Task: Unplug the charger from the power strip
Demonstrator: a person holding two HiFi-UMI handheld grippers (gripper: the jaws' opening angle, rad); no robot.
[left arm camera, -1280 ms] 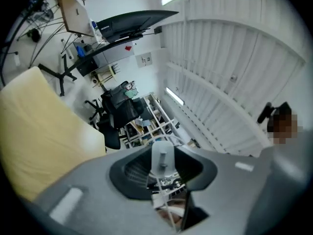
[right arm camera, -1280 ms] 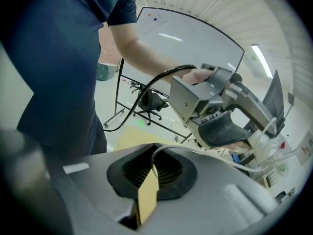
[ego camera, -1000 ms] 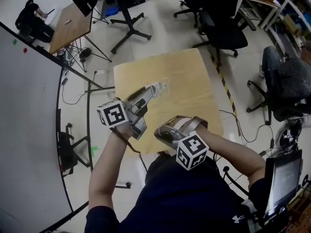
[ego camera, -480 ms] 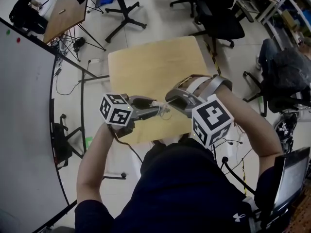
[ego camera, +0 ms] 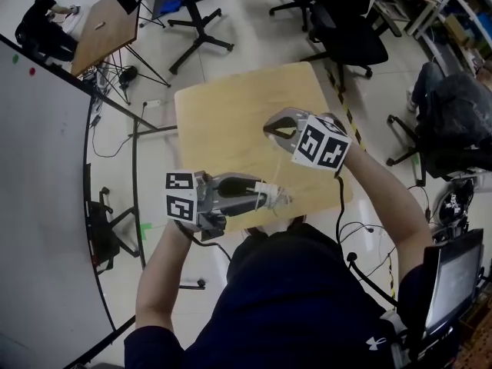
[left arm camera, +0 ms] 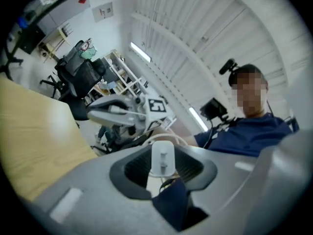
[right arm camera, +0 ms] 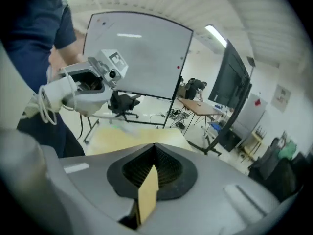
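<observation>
Nearest the person, the left tool [ego camera: 265, 191] clamps the white charger [left arm camera: 162, 158], cable looped, over the table's [ego camera: 223, 114] near edge. Farther out, the right tool [ego camera: 273, 127] hovers above the table, closed and empty.

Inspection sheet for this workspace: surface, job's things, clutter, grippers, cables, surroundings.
Surface: wooden table, nothing seen lying on it.
Job's things: white charger in the left gripper's jaws; power strip not seen.
Clutter: nothing seen.
Grippers: left gripper shut on the charger; right gripper shut, empty, above the table.
Cables: white cord looped at the charger; floor cables left of the table.
Surroundings: whiteboard, office chairs, second table.
</observation>
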